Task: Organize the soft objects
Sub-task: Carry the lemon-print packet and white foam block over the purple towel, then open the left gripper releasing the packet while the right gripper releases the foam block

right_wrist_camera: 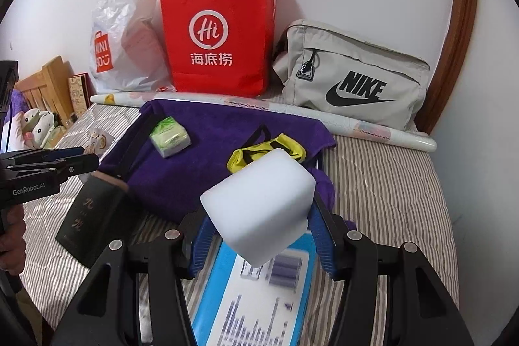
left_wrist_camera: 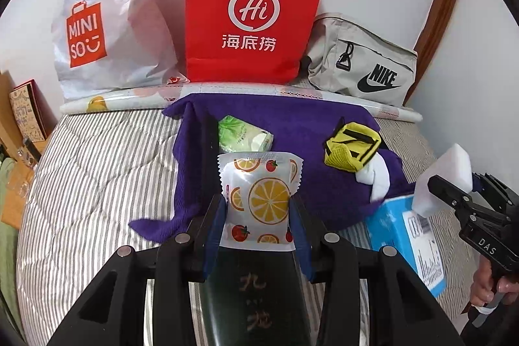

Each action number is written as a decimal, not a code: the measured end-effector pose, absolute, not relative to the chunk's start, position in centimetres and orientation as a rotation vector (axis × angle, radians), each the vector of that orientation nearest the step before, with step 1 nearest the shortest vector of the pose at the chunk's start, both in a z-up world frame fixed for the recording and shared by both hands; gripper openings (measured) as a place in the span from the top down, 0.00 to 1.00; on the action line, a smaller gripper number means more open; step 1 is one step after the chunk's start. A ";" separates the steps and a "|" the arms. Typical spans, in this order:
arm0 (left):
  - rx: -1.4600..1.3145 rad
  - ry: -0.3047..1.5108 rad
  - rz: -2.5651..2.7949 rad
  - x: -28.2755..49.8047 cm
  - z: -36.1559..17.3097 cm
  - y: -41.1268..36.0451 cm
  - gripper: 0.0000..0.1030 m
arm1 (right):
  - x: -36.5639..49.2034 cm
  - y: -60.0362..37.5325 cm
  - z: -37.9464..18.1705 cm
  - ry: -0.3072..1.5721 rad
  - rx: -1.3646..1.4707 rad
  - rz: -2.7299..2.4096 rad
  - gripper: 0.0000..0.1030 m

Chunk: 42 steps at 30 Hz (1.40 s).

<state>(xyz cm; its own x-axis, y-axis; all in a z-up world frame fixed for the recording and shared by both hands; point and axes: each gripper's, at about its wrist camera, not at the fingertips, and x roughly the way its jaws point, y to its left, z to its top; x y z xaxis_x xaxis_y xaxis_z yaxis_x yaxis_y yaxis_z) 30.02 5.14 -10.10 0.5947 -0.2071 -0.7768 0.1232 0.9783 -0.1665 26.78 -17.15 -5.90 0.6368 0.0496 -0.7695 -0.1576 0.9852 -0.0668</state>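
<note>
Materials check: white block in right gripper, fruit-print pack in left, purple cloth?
White block: likely melamine or similar foam; matte, uniform, soft rounded edges.
Fruit-print pack: thin plastic film; glossy, with serrated sealed edges. Contents not visible.
Purple cloth: looks like terry or microfibre towel; fuzzy nap, limp folds on the bed.

A fruit-printed soft packet [left_wrist_camera: 259,200] stands upright, lifted just in front of the purple towel [left_wrist_camera: 292,132] spread on a striped bed. A white foam block [right_wrist_camera: 259,209] is tilted above the towel's near edge. On the towel lie a green tissue pack [left_wrist_camera: 243,137], a crumpled yellow mesh pouch [left_wrist_camera: 352,148] and white cloth [left_wrist_camera: 376,177].
</note>
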 end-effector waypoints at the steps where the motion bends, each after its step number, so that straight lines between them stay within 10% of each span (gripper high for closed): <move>1: -0.103 0.916 -0.196 30.4 -10.2 5.2 0.63 | 27.2 -17.2 -6.1 0.874 -0.132 0.119 0.47; 42: -0.091 1.067 -0.202 39.1 -15.2 4.4 0.59 | 37.5 -14.7 -11.4 0.938 -0.220 0.190 0.36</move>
<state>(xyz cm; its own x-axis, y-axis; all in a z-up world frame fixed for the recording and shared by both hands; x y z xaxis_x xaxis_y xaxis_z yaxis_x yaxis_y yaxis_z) 39.09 4.45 -15.15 0.4667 -0.2080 -0.8596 0.1201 0.9778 -0.1715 37.51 -14.74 -11.40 0.5773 0.0657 -0.8139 -0.2564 0.9609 -0.1042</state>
